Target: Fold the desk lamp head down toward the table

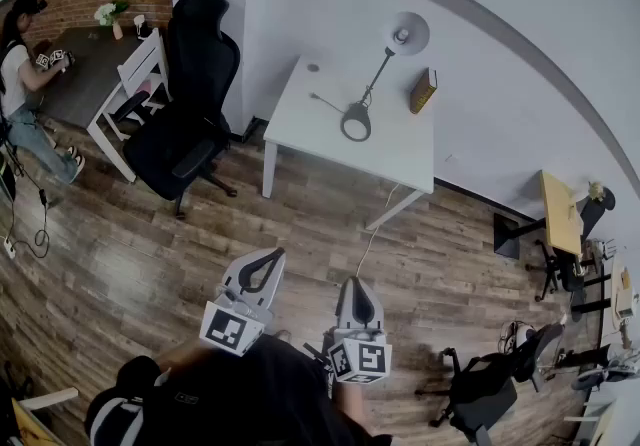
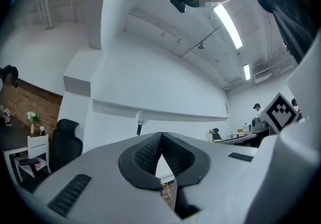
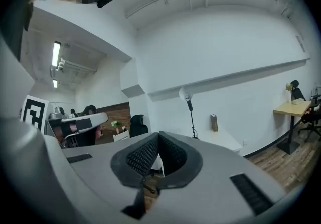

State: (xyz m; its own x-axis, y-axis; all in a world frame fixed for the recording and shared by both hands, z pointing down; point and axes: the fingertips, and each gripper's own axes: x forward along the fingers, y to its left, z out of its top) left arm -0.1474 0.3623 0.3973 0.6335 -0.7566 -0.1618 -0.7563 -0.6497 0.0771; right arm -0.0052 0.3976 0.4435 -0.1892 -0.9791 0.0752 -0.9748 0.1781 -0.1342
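The desk lamp stands on a white table (image 1: 300, 112) across the room, its round base (image 1: 356, 121) near the table's middle and its white head (image 1: 407, 32) raised high on a thin arm by the wall. My left gripper (image 1: 272, 256) and right gripper (image 1: 357, 284) hang side by side low in the head view, over the wood floor and far short of the table. Both are shut with nothing between the pads. The left gripper view shows its closed tips (image 2: 161, 135) and the small distant lamp (image 2: 139, 126). Past the right gripper's closed tips (image 3: 158, 135), the lamp (image 3: 186, 96) stands upright.
A brown book (image 1: 423, 91) stands at the table's right edge. Left of the table are a black office chair (image 1: 190, 94) and a white chair (image 1: 135, 84). A person (image 1: 20, 74) sits at a dark desk far left. At the right are a yellow desk (image 1: 560, 209) and another chair (image 1: 490, 384).
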